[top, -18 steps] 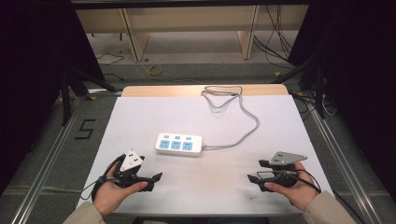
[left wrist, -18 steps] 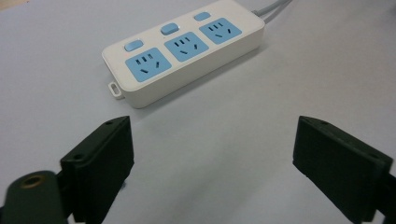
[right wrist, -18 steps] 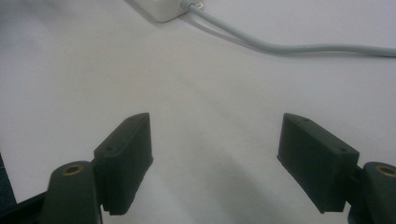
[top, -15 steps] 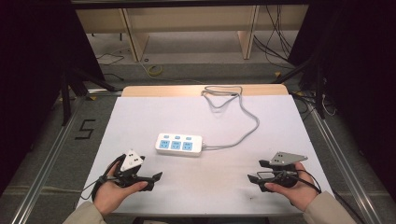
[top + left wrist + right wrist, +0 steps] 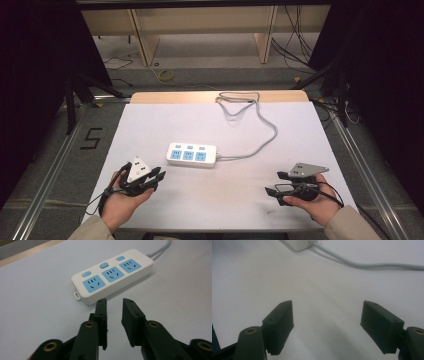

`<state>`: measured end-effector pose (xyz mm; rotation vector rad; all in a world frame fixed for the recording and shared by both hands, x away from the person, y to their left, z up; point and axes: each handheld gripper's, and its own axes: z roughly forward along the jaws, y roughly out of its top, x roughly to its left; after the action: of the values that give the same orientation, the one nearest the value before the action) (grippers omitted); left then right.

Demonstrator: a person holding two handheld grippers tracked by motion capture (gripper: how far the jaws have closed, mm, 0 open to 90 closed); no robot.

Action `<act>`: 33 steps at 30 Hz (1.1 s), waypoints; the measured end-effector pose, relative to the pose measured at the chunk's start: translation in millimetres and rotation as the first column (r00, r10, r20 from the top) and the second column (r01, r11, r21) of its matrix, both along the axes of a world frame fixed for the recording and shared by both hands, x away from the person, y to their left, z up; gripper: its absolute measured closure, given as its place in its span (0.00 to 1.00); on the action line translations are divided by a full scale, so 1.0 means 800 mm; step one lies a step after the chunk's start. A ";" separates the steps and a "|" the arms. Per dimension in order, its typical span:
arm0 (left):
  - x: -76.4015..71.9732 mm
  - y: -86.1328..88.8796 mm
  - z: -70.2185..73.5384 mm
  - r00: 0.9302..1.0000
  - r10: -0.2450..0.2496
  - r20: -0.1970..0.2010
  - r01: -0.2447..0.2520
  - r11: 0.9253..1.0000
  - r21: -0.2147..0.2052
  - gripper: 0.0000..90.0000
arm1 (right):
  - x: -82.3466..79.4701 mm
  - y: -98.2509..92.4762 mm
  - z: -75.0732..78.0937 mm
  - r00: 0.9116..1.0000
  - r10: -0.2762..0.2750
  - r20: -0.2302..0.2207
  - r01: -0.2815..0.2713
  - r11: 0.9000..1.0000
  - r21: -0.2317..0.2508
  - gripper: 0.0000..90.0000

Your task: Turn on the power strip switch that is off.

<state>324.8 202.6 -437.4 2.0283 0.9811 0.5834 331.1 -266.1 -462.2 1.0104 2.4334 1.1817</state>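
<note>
the table [image 5: 150,125] in front of you is covered with a white sheet, with a strip of bare wood showing along its far edge. on the sheet, a little left of the middle, lies the white power strip [image 5: 192,154] flat on its back, three blue sockets facing up and a small blue button above each. its grey cord [image 5: 267,137] leaves the right end, curves away across the sheet and loops near the far edge.

your left gripper [image 5: 156,178] rests at the near left of the table, pointing toward the strip and just short of its near left corner, not touching it. its jaws stand narrow, with a small gap and nothing between them. your right gripper [image 5: 274,184] sits at the near right, well apart from the strip, its jaws spread wide over bare sheet and holding nothing; in the right gripper view the cord [image 5: 372,265] runs across the sheet ahead of them.
</note>
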 end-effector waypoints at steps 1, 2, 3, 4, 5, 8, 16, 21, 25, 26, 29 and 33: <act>0.000 0.000 0.000 1.000 0.000 0.000 0.000 1.000 0.000 0.93 | 0.000 0.000 0.000 1.000 0.000 0.000 0.000 1.000 0.000 0.29; 0.000 0.000 0.000 1.000 0.002 -0.004 -0.002 1.000 -0.006 0.93 | 0.000 0.000 0.000 1.000 0.000 -0.002 0.000 1.000 0.000 0.29; 0.001 0.000 0.001 1.000 0.003 -0.011 -0.003 1.000 -0.008 0.99 | 0.000 0.001 0.000 1.000 0.000 -0.002 0.000 1.000 0.000 0.29; 0.002 0.000 0.001 1.000 0.004 -0.015 -0.004 1.000 -0.015 0.99 | 0.000 0.001 0.000 1.000 0.001 -0.002 -0.001 1.000 -0.001 0.29; 0.002 -0.001 0.002 1.000 0.007 -0.022 -0.007 1.000 -0.026 0.99 | 0.000 0.001 0.000 1.000 0.000 -0.002 0.000 1.000 -0.001 0.29; 0.005 -0.003 0.004 0.999 0.003 -0.033 -0.004 0.999 -0.043 0.99 | 0.000 0.001 0.000 1.000 0.000 -0.002 0.000 1.000 0.000 0.29; 0.016 -0.018 0.005 0.998 -0.020 -0.052 0.019 0.999 -0.033 1.00 | 0.001 0.002 -0.001 1.000 0.000 -0.001 0.000 1.000 -0.006 0.29; 0.025 -0.023 0.007 0.998 -0.016 -0.057 0.014 0.999 -0.034 1.00 | 0.001 0.002 -0.001 1.000 0.000 -0.001 0.000 1.000 -0.007 0.29; 0.032 -0.024 0.007 0.998 -0.005 -0.068 0.002 0.999 -0.043 1.00 | 0.001 0.002 -0.001 1.000 0.000 -0.001 0.000 1.000 -0.007 0.29; 0.034 -0.025 0.008 0.998 -0.004 -0.067 0.001 0.999 -0.045 1.00 | 0.001 0.002 -0.001 1.000 0.000 -0.002 0.000 1.000 -0.007 0.29; 0.037 -0.027 0.009 0.998 -0.003 -0.064 0.000 0.999 -0.048 1.00 | 0.001 0.002 -0.002 1.000 0.000 -0.002 0.000 1.000 -0.007 0.29; 0.042 -0.032 0.011 0.998 -0.009 -0.070 0.006 0.999 -0.039 1.00 | 0.001 0.002 -0.002 1.000 0.001 -0.002 -0.001 1.000 -0.008 0.29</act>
<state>358.2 177.2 -428.9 2.0289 1.0180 0.4881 332.1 -264.6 -463.5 1.0094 2.4384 1.1711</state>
